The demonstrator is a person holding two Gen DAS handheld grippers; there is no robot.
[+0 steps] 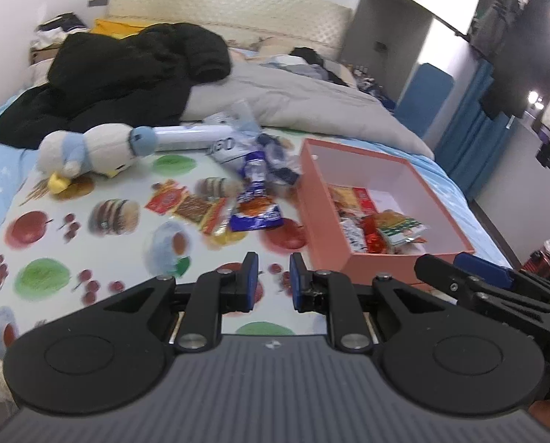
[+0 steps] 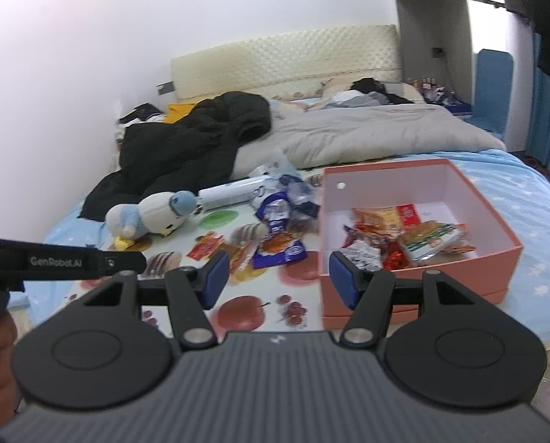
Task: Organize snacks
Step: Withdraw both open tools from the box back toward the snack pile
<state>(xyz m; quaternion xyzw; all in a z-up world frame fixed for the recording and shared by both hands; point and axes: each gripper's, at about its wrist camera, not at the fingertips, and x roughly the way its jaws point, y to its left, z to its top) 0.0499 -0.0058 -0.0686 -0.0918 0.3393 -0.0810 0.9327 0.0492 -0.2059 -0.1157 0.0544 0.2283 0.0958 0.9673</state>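
Loose snack packets lie on the fruit-printed cloth on the bed, just left of the open salmon-pink cardboard box holding more packets. The left tool hovers with a narrow empty gap. The right tool is spread wide, empty.

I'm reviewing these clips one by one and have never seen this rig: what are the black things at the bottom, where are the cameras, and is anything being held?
They are hand-held two-finger grippers, one in each of a person's hands, each with a camera looking along its fingers. One picture comes from the left gripper, the other from the right gripper. Both have their jaws apart with nothing between them. Ahead, on a fruit-print cloth spread on a bed, lie loose snack packets, a plush duck and a pink box already holding some snacks.
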